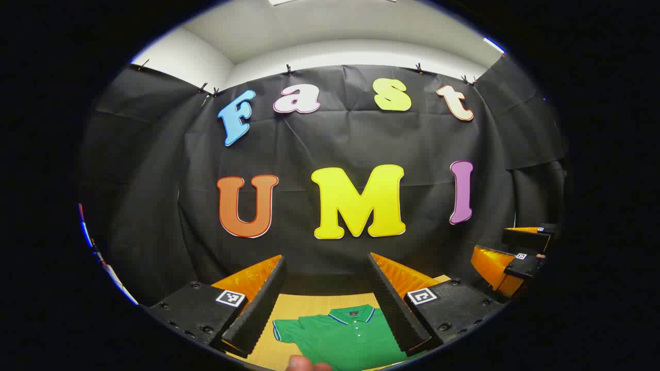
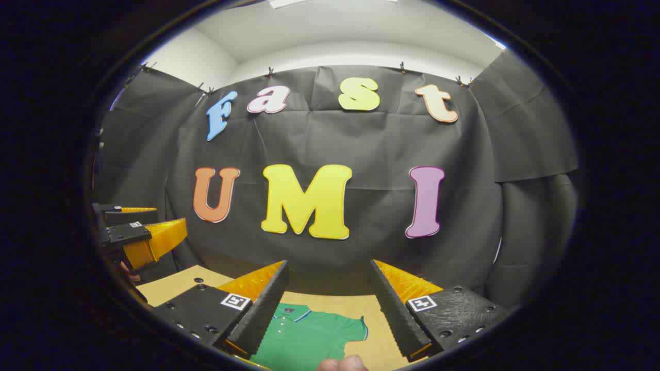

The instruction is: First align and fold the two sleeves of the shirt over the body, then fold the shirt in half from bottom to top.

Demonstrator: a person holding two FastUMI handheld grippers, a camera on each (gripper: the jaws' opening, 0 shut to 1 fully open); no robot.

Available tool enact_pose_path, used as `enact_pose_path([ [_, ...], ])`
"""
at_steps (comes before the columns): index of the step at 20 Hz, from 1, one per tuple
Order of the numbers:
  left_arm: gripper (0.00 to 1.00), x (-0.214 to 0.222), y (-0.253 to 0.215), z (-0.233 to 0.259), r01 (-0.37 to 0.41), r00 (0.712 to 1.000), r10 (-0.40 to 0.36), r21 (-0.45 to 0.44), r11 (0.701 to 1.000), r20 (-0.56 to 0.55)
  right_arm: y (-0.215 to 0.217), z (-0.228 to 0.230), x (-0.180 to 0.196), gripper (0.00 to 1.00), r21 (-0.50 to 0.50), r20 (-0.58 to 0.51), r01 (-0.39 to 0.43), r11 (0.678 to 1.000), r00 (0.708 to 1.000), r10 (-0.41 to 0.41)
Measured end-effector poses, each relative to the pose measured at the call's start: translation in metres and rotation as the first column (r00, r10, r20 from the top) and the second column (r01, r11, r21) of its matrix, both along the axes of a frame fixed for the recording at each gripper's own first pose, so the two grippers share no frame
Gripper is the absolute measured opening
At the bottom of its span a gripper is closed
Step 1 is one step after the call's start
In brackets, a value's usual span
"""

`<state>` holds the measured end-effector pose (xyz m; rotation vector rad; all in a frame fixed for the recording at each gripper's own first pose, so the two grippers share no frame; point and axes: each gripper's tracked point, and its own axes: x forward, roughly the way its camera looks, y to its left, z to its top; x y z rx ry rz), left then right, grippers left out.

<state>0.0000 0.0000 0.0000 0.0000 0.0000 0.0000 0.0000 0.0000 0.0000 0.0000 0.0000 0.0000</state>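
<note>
A green polo shirt (image 1: 343, 337) lies flat on a light wooden table (image 1: 304, 306), collar toward the wall, with a short sleeve spread to each side. My left gripper (image 1: 327, 265) hangs open above it, nothing between its fingers. In the right gripper view the same shirt (image 2: 304, 337) lies below my right gripper (image 2: 328, 270), which also stands open and empty, well above the cloth. The right gripper (image 1: 508, 255) shows at the right edge of the left gripper view, and the left gripper (image 2: 136, 234) at the left edge of the right gripper view.
A fingertip (image 1: 304, 364) shows at the bottom edge of the left gripper view, and another fingertip (image 2: 343, 364) at the bottom of the right gripper view. The black cloth wall (image 1: 335, 139) stands close behind the table.
</note>
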Motion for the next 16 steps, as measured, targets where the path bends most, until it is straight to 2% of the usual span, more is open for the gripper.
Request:
enact_pose_path([
  [16,0.98,-0.01,0.007,0.0,0.008,1.0,-0.008,-0.011,1.0,0.016,0.008,0.003,-0.007,0.95,-0.03,-0.004,-0.009,1.0,1.0,0.008],
])
